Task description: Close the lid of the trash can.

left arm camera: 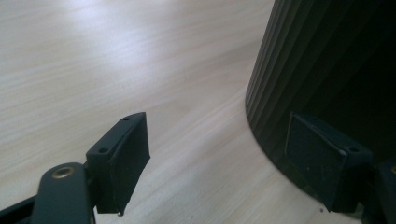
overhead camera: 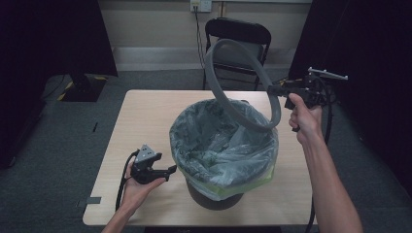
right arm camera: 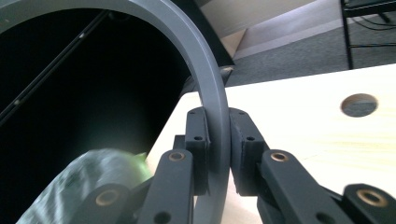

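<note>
left gripper (overhead camera: pixel 167 171): low on the table (overhead camera: pixel 145 116), just beside the bin's left foot; jaws spread apart, grasping nothing. in the left gripper view the dark ribbed wall of the bin (left arm camera: pixel 327 70) stands close by its far jaw.
bin: one, dark, near the middle of the table, lined with one pale bag (overhead camera: pixel 221 141) whose mouth folds out over the rim.
ring (overhead camera: pixel 233 82): one grey hoop, up in the air above the bin's far right side, tilted steeply, its low edge near the bag's rim; whether they touch, i cannot tell.
right gripper (overhead camera: pixel 273 90): raised to the right of the bin, jaws clenched on the ring's edge; the right gripper view has the band (right arm camera: pixel 212 93) pinched between both pads.
step in hand: by my reading, the ring is carried clear of the bin, either just lifted off or about to go on to clamp the bag.
next move: if it goes on, it needs levelling flat, centring over the rim, then an even press down so the bag stays folded out; the left gripper could steady the bin wall.
count: two grippers, one bin, one bag, one ring, one table, one chair (overhead camera: pixel 238 34) behind.
</note>
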`<action>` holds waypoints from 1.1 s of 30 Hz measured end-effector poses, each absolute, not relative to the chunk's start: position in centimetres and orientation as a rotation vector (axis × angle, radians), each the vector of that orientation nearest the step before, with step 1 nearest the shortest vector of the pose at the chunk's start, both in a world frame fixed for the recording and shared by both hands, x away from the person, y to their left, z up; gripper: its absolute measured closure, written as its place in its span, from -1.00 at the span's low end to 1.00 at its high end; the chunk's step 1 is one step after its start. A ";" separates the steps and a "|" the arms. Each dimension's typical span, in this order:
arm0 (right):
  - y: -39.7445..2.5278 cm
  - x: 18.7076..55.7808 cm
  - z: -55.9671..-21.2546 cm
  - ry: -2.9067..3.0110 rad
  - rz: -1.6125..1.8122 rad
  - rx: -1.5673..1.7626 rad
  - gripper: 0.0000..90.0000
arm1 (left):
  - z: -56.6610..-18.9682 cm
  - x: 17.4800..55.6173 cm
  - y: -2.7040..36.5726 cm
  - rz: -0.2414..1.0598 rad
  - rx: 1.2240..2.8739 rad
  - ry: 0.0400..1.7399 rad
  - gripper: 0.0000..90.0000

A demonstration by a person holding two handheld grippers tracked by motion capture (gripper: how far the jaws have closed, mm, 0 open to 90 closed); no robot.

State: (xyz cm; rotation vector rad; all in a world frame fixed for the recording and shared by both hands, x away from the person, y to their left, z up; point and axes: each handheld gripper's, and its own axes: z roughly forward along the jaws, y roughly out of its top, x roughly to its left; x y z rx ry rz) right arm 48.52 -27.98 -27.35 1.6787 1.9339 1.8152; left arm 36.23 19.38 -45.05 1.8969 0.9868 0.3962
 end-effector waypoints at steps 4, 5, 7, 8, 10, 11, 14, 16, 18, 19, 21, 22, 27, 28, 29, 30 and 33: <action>-27.1 47.4 -27.1 1.985 1.819 1.629 0.77 | -44.1 36.2 19.8 0.394 1.867 0.992 -0.50; -26.7 47.0 -27.0 1.998 1.814 1.608 0.77 | -43.9 36.3 20.0 0.396 1.862 0.993 -0.48; -26.3 46.5 -26.8 2.017 1.810 1.581 0.77 | -43.4 36.3 20.3 0.392 1.840 1.001 -0.48; -26.0 46.2 -26.7 2.018 1.802 1.563 0.77 | -43.2 36.3 20.3 0.390 1.838 1.002 -0.46; -25.8 45.8 -26.7 2.042 1.802 1.543 0.78 | -42.8 36.3 20.6 0.378 1.834 0.993 -0.45; -25.8 45.5 -26.7 2.050 1.790 1.536 0.77 | -42.7 36.4 20.7 0.376 1.842 0.991 -0.45; -25.9 45.1 -26.7 2.061 1.788 1.521 0.78 | -42.3 36.4 20.9 0.367 1.824 0.996 -0.45; -25.9 44.7 -26.7 2.071 1.771 1.512 0.78 | -42.1 36.5 21.0 0.368 1.821 0.996 -0.45; -25.8 44.3 -26.7 2.086 1.768 1.495 0.78 | -42.0 36.6 20.9 0.361 1.810 0.998 -0.45; -25.7 44.1 -26.7 2.092 1.773 1.485 0.78 | -42.0 36.6 20.8 0.361 1.812 0.995 -0.45; -25.5 43.8 -26.7 2.096 1.780 1.473 0.78 | -42.0 36.6 20.6 0.351 1.813 0.989 -0.45; -25.5 43.6 -26.7 2.099 1.788 1.463 0.78 | -42.0 36.7 20.5 0.355 1.815 0.988 -0.45; -25.3 42.8 -26.6 2.121 1.724 1.431 0.77 | -42.2 36.7 20.3 0.342 1.829 0.982 -0.45; -25.3 42.7 -26.6 2.122 1.720 1.428 0.77 | -42.3 36.7 20.3 0.340 1.830 0.980 -0.45; -25.2 42.6 -26.6 2.132 1.718 1.419 0.77 | -42.3 36.7 20.3 0.341 1.832 0.978 -0.45; -25.1 42.5 -26.6 2.134 1.705 1.410 0.77 | -42.3 36.7 20.2 0.337 1.829 0.977 -0.45; -25.0 42.4 -26.7 2.145 1.682 1.402 0.77 | -42.4 36.6 20.2 0.331 1.838 0.974 -0.45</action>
